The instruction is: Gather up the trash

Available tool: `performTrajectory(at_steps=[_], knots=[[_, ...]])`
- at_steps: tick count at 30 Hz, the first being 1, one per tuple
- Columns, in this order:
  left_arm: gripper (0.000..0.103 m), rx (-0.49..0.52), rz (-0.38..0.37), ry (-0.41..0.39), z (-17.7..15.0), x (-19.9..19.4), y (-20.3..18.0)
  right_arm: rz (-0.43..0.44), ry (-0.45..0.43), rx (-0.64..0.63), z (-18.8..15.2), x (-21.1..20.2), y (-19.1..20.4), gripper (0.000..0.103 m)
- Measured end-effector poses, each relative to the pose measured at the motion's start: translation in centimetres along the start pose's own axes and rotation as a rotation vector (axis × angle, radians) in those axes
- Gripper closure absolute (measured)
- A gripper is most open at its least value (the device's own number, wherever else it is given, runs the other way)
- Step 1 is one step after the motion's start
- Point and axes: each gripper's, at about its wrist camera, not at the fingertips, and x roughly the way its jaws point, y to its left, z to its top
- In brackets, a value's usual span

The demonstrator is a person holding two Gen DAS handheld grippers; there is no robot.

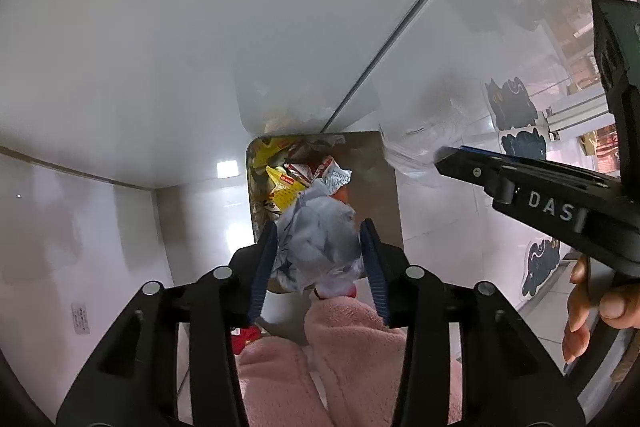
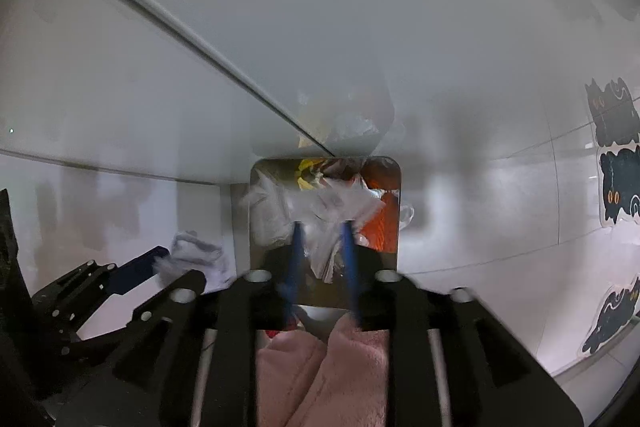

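Left wrist view: left gripper [image 1: 320, 259] points down w/ crumpled grey-white wrapper [image 1: 316, 239] between parted fingers, right over metal trash bin [image 1: 384, 179] full of wrappers. Can't tell if pads press it.

Right wrist view: right gripper [image 2: 323, 255] partly open, clear plastic bag [image 2: 328, 223] between blurred fingers, over same bin; grip unclear.

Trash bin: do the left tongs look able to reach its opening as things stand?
Probably yes: the left tongs hang right over the bin's open top, crumpled paper between them, and the right tongs stand off to the side.
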Motion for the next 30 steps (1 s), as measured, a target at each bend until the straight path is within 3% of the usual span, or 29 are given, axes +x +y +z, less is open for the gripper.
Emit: performTrajectory(at_steps=[4,7,10,13,14,15,20,24,30], knots=[[0.051,0.012,0.008,-0.005,0.4,-0.7,-0.3,-0.003,-0.017,0.0,0.6,-0.8,0.3,0.059],[0.036,0.012,0.013,-0.017,0.6,-1.9,-0.3,-0.009,-0.031,0.005,0.7,-2.0,0.2,0.054],[0.021,0.005,0.022,-0.039,0.6,-4.3,-0.2,-0.019,-0.056,0.016,0.5,-4.1,0.4,0.031],[0.008,0.008,0.032,-0.078,0.2,-7.8,-0.4,-0.023,-0.08,0.018,0.0,-7.6,0.5,0.02],[0.008,0.013,0.031,-0.093,0.0,-9.5,-0.5,-0.022,-0.091,0.014,-0.2,-8.8,0.8,0.007],[0.008,0.018,0.032,-0.104,-0.2,-10.7,-0.6,-0.023,-0.107,0.008,-0.4,-10.3,0.8,0.004],[0.008,0.021,0.051,-0.19,-0.7,-18.1,-0.9,-0.017,-0.175,-0.014,-0.8,-17.0,0.6,0.003],[0.008,-0.01,0.072,-0.302,-0.5,-25.0,-1.0,-0.032,-0.247,-0.046,-0.8,-22.6,1.1,0.003],[0.008,-0.031,0.126,-0.477,-0.4,-35.0,-0.8,-0.102,-0.417,-0.074,-0.9,-31.1,2.7,0.003]])
